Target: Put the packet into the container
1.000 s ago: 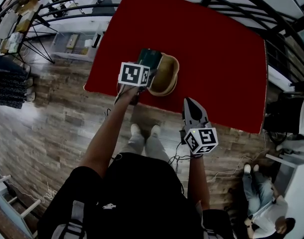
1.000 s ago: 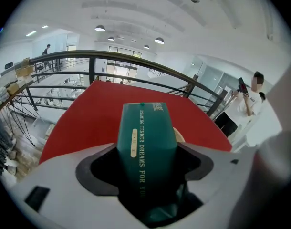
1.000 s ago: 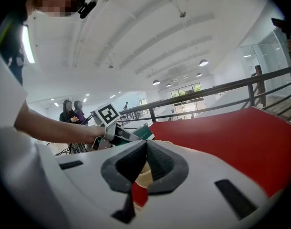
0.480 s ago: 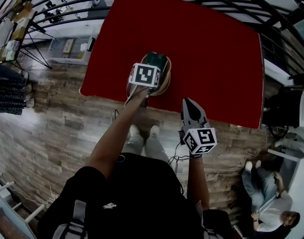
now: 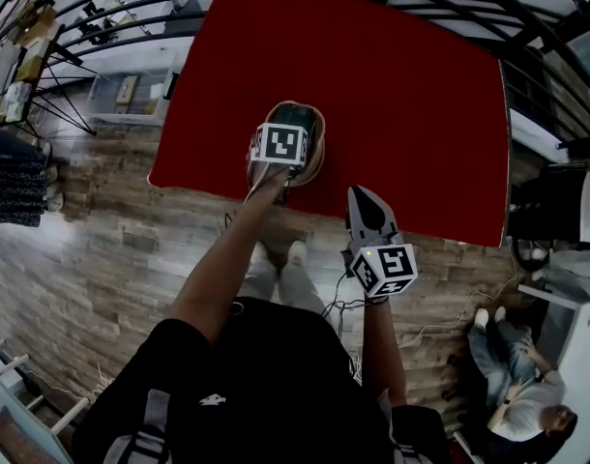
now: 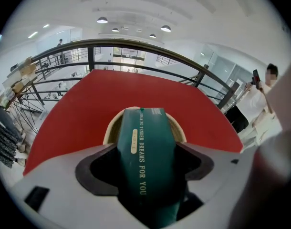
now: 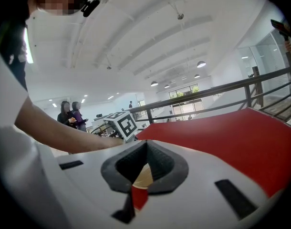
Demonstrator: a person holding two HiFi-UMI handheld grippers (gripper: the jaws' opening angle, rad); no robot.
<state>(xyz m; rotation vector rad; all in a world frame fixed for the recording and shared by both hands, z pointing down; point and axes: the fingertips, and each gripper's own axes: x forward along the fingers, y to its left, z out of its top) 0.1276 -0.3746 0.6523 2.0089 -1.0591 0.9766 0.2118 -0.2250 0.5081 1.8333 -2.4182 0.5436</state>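
Mid-frame, the left gripper (image 6: pixel 146 185) clamped its jaws on the green packet (image 6: pixel 146 132) just above the bowl (image 5: pixel 320 141) on the red table (image 5: pixel 401 95), while the right gripper (image 5: pixel 360 199) waited lower right, jaws closed on nothing; released askew, the long packet might catch the rim and topple out.

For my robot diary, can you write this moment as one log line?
left gripper: shut on packet | packet: over container | right gripper: shut, empty | container: on red table

We read "TENDER DREAMS FOR YOU" in pale capitals along the green packet (image 6: pixel 148 156); smaller print there stays unreadable.
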